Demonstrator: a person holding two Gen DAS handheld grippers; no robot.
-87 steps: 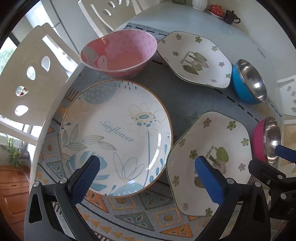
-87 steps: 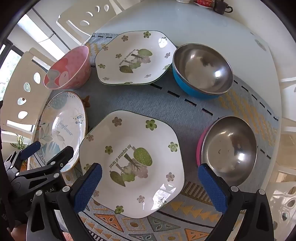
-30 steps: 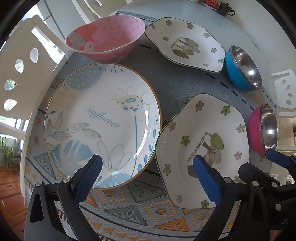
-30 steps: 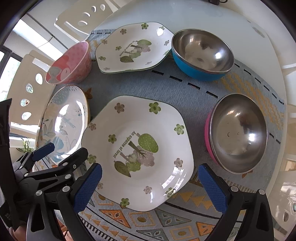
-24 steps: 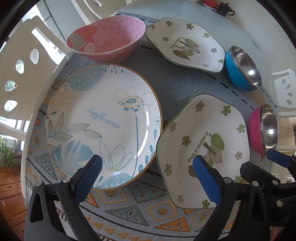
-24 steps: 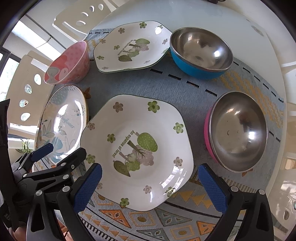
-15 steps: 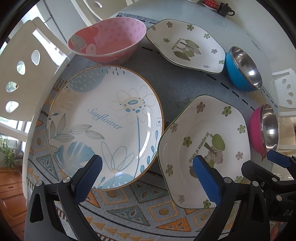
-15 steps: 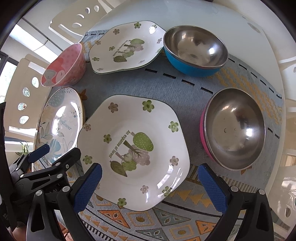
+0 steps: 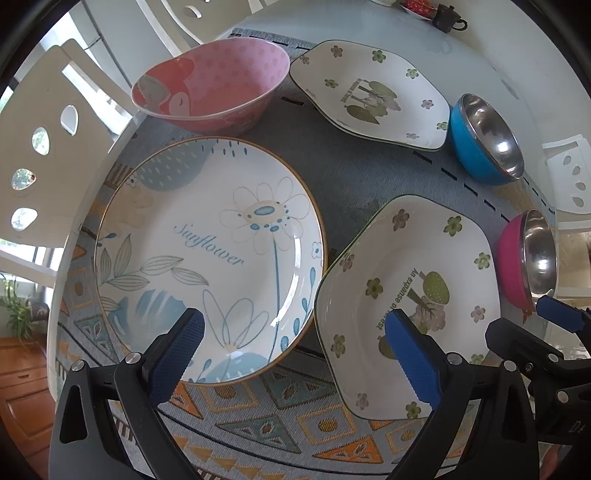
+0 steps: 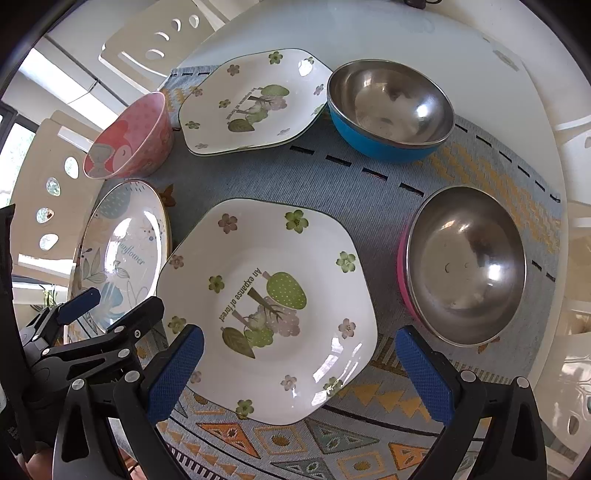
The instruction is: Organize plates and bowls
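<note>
A round Sunflower plate lies on the patterned mat at the near left. A hexagonal flower plate lies beside it at the near right, and a second hexagonal plate lies farther back. Also on the mat are a pink dotted bowl, a blue steel-lined bowl and a pink steel-lined bowl. My left gripper hovers open above the near edges of both front plates. Over the near hexagonal plate my right gripper stands open, holding nothing.
White chairs stand at the table's left and far sides. A dark teapot and a red dish sit at the far table edge. Bare white tabletop stretches behind the mat.
Both grippers drifted slightly back and the plates shifted a little in view. Jaws stayed open; nothing was grasped or moved.
</note>
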